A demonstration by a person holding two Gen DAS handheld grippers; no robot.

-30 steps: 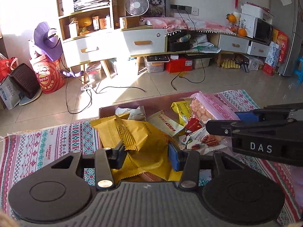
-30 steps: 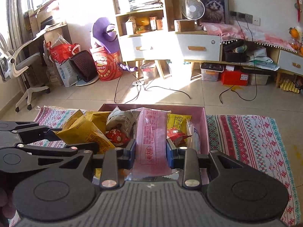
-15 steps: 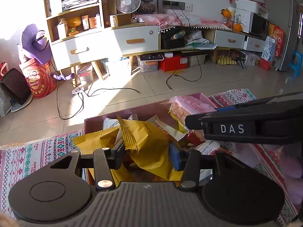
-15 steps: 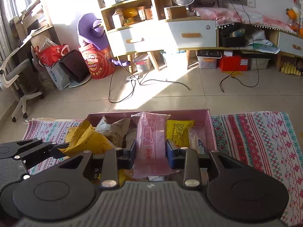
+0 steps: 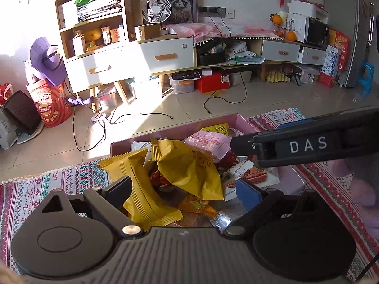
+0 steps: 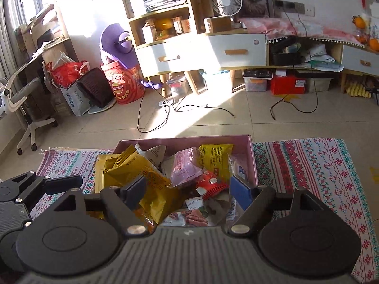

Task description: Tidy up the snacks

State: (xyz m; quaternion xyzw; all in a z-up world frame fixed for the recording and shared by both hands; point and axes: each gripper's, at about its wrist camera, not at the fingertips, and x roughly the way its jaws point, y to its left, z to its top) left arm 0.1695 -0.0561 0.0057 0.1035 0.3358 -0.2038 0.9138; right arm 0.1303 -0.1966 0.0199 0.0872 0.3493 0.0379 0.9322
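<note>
A pink box (image 6: 251, 151) on a patterned cloth holds several snack packets. My left gripper (image 5: 187, 189) is open above its near left part, and a yellow packet (image 5: 189, 168) lies loose between its fingers beside a second yellow packet (image 5: 137, 179). My right gripper (image 6: 187, 189) is open above the box's near edge, and a pink packet (image 6: 187, 165) lies in the box beyond it. Yellow packets (image 6: 132, 172), a red packet (image 6: 210, 184) and a nut packet (image 6: 194, 217) lie in the box. The right gripper also shows in the left wrist view (image 5: 236, 145).
The patterned cloth (image 6: 319, 165) covers the floor around the box. Cables (image 6: 165, 118) trail on the tiles behind it. A white drawer cabinet (image 6: 201, 52), a red barrel (image 6: 123, 85) and an office chair (image 6: 23, 108) stand further back.
Both grippers have opened and pulled back. The yellow packet and the pink packet that they held now lie loose in the box.
</note>
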